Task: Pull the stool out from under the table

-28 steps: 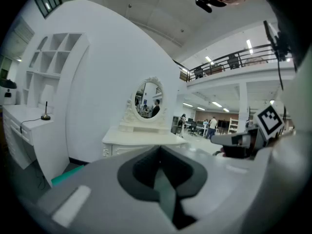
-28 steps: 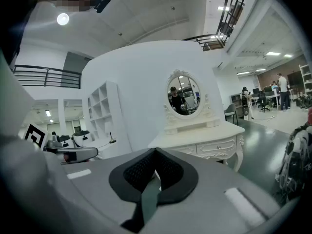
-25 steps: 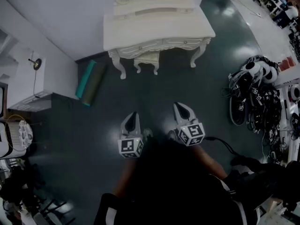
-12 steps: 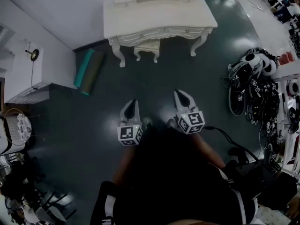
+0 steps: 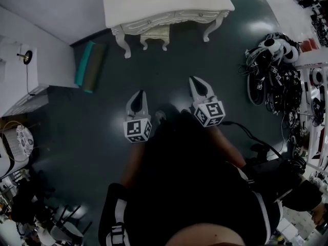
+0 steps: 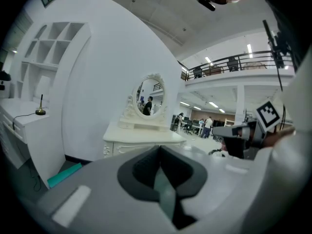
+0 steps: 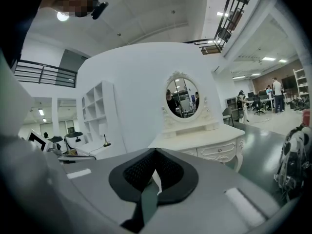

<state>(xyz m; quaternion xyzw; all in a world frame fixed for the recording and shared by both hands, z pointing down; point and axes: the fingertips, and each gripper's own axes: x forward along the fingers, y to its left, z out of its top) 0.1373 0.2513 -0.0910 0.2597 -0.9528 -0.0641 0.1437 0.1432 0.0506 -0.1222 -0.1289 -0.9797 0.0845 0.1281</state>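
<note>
Under the table [image 5: 164,3], the stool [image 5: 155,34] sits tucked between the front legs, well apart from both grippers. Left gripper [image 5: 138,95] and right gripper [image 5: 198,83] point toward it, jaws closed and empty, pending approach.

Cream table [image 5: 164,4], teal roll [image 5: 83,64]

Dim floor glare, fisheye edges

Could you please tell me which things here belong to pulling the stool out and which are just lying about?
Job: stool, tucked under the white table; left claw and right claw, both shut and empty.
Lying about: teal rolled mat; heap of cables and headsets.
</note>
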